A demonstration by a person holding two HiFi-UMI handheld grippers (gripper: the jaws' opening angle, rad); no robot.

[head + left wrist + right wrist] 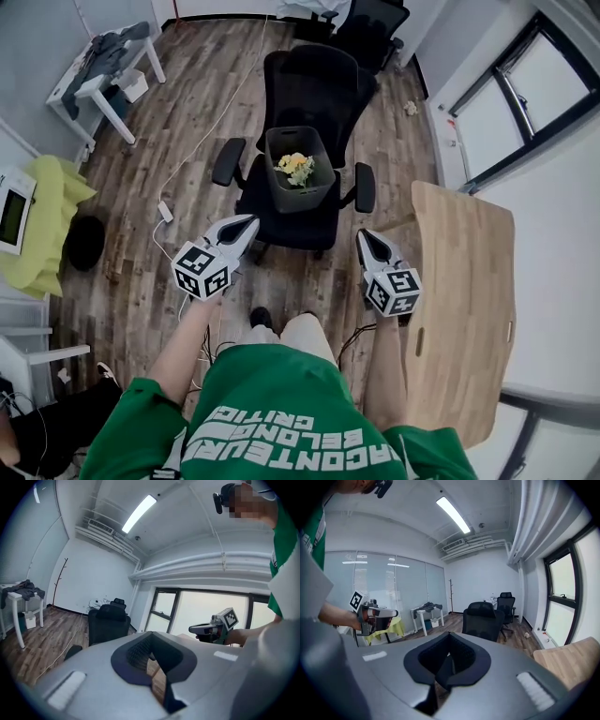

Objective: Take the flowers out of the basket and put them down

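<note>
A dark grey basket [281, 141] stands on the seat of a black office chair [319, 84] and holds yellow and white flowers [296, 169]. My left gripper [249, 221] hovers just short of the chair's front left, shut and empty. My right gripper [362, 236] hovers at the chair's front right, also shut with nothing in it. In the left gripper view my jaws [151, 660] stand together, with the chair [108, 625] and the right gripper [194, 629] beyond. The right gripper view shows closed jaws [449, 665], the chair [483, 620] and the left gripper [393, 613]. The basket is hidden in both gripper views.
A light wooden table [464, 300] stands close on my right. A white table [103, 70] with dark clothes is at the far left, and a yellow-green covered table [47, 225] is nearer. A second black chair [370, 28] stands behind. A white cable [187, 159] runs over the wood floor.
</note>
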